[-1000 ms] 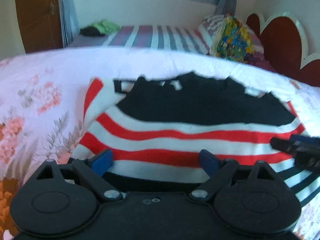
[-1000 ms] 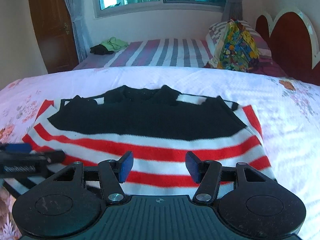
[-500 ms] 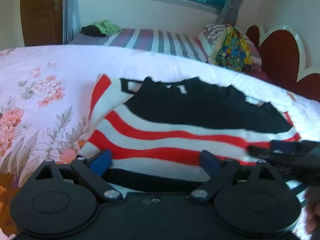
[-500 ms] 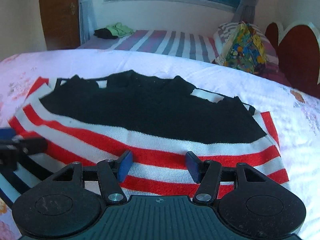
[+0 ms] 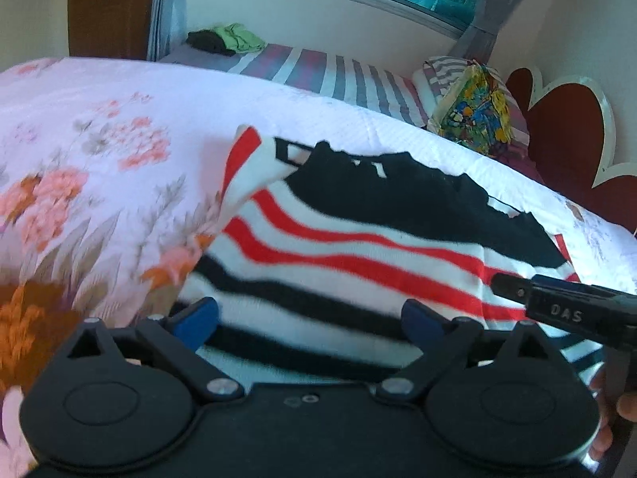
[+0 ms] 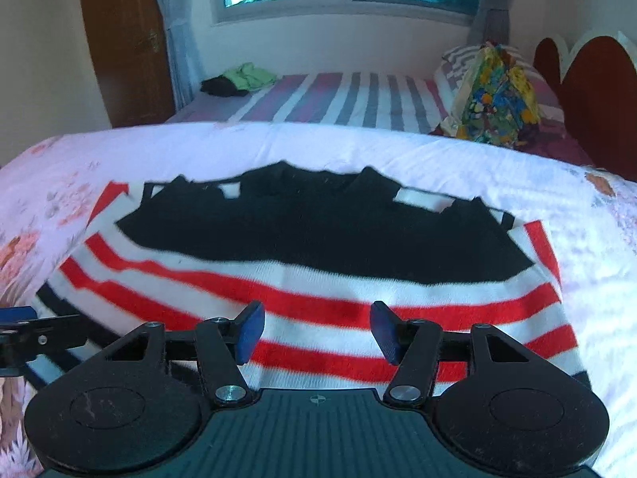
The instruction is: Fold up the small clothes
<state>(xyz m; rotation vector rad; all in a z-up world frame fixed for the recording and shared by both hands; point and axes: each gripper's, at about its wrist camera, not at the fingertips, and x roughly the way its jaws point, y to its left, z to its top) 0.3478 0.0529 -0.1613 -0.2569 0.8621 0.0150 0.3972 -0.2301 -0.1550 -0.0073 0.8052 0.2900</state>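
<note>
A small sweater (image 5: 358, 247) (image 6: 318, 247) with a black top and red, white and black stripes lies flat on the floral bedsheet (image 5: 99, 183). My left gripper (image 5: 308, 318) is open wide, low over the sweater's near black-striped hem at its left side. Nothing is pinched between its blue pads (image 5: 195, 316). My right gripper (image 6: 317, 332) stands about half open above the red and white stripes nearer the sweater's right side, with no fabric gripped. Each gripper shows in the other's view: the right one (image 5: 557, 306) at the right edge, the left one (image 6: 24, 330) at the left edge.
Beyond the floral bed is a second bed with a striped sheet (image 6: 342, 99), a colourful pillow (image 6: 497, 99) and a pile of green and dark clothes (image 6: 239, 79). A red headboard (image 6: 589, 91) stands at the right, a wooden door (image 6: 123, 40) at the left. A hand (image 5: 625, 406) holds the right gripper.
The left gripper has shifted and rolled, so the sweater now sits tilted and more of its black-striped hem shows. The right gripper has barely moved. Both keep the same jaw width.
</note>
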